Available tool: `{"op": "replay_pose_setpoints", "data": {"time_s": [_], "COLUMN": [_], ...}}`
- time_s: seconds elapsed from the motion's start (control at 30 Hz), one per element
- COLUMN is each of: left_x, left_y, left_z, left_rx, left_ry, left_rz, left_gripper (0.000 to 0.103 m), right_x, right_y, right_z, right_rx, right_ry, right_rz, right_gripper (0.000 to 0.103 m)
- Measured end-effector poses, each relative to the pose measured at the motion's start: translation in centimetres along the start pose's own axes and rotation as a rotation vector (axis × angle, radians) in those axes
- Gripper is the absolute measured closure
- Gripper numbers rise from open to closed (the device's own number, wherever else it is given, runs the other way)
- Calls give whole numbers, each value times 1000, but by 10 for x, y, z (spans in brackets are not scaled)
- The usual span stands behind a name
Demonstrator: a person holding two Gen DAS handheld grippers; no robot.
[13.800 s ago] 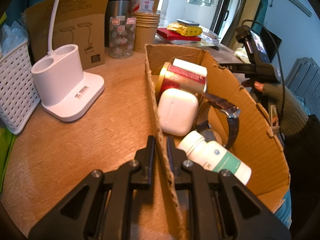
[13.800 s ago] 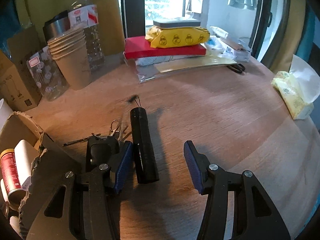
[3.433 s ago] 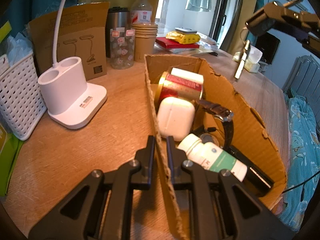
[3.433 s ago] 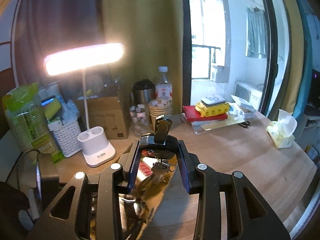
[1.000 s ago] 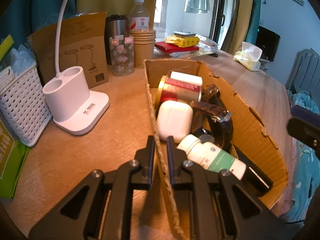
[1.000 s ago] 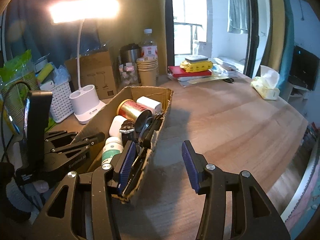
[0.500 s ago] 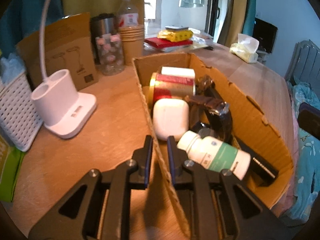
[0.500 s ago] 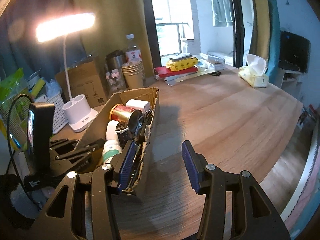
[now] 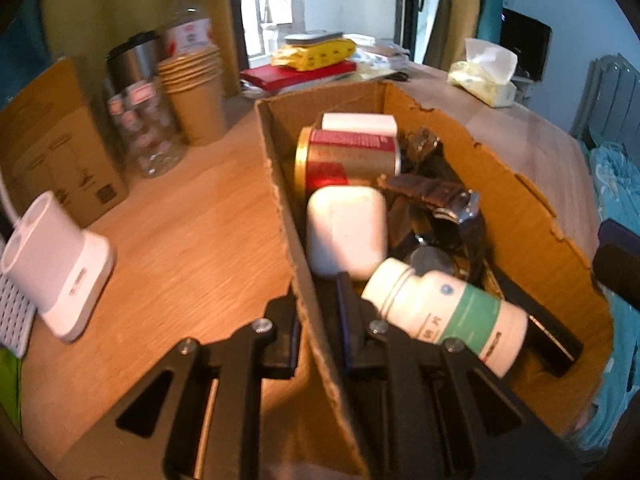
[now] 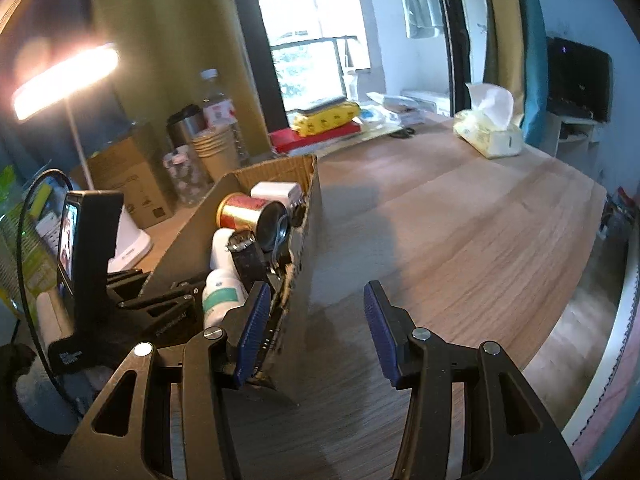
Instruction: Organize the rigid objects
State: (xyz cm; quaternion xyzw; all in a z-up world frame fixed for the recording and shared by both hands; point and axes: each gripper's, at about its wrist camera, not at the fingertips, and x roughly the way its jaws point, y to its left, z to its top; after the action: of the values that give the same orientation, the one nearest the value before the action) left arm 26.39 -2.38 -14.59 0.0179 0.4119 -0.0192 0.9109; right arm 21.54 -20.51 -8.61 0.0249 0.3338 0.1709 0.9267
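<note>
Left wrist view, first: left gripper [image 9: 318,300] pinches the near-left wall of the cardboard box [image 9: 520,200], one finger outside, one inside. Box long axis runs away from the tool toward the far edge of the wooden table [image 9: 192,232]. Inside lie a pill bottle [image 9: 444,316], white case [image 9: 346,236], wristwatch [image 9: 436,200] and red-gold tin [image 9: 348,160].

Right wrist view: right gripper [image 10: 316,332] stands spread, holding nothing, straddling the box's near-right corner [image 10: 308,280]; bare tabletop extends rightward to a tissue pack [image 10: 490,136].
</note>
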Motion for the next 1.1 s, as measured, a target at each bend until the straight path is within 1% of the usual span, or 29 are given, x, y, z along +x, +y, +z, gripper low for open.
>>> {"op": "replay_pose_setpoints", "data": {"time_s": [0.33, 0.4, 0.5, 0.6, 0.63, 0.7, 0.77, 0.8, 0.83, 0.87, 0.93, 1.0, 1.03, 1.07, 1.1], "left_x": [26, 28, 25, 12, 6, -11, -28, -37, -46, -57, -76, -97, -106, -118, -128], "left_y": [-33, -36, -36, -34, -33, -30, -28, -27, -26, -24, -19, -11, -9, -5, -2], "left_z": [32, 37, 37, 34, 32, 25, 19, 16, 12, 9, 3, -4, -7, -12, -15], "left_rx": [43, 49, 68, 66, 71, 75, 81, 83, 84, 83, 68, 44, 36, 29, 22], "left_ry": [-1, 2, 2, -26, -36, -62, -93, -110, -129, -151, -180, -207, -217, -238, -256], "left_rz": [-30, -34, -36, -26, -28, -32, -34, -31, -26, -25, -21, -33, -38, -41, -43], "left_gripper": [88, 85, 84, 81, 76, 72, 61, 59, 51, 49, 47, 42, 33, 26, 25], "right_x": [16, 17, 16, 13, 12, 7, 2, -2, -6, -10, -21, -31, -39, -43, -51], "right_y": [-40, -44, -45, -42, -42, -36, -32, -29, -26, -24, -16, -7, -2, 2, 7], "right_z": [5, 4, 3, 2, 2, 1, 1, 1, 0, 0, -3, -4, -5, -5, -5], "right_rx": [42, 52, 50, 48, 50, 45, 43, 42, 42, 43, 38, 26, 18, 12, 3], "right_ry": [4, 2, -4, -12, -14, -22, -29, -36, -41, -46, -58, -71, -80, -86, -97], "right_rz": [-14, -16, -23, -35, -34, -38, -40, -40, -41, -41, -45, -54, -57, -59, -67], "right_gripper": [52, 52, 47, 47, 47, 47, 47, 47, 47, 47, 47, 47, 47, 47, 46]}}
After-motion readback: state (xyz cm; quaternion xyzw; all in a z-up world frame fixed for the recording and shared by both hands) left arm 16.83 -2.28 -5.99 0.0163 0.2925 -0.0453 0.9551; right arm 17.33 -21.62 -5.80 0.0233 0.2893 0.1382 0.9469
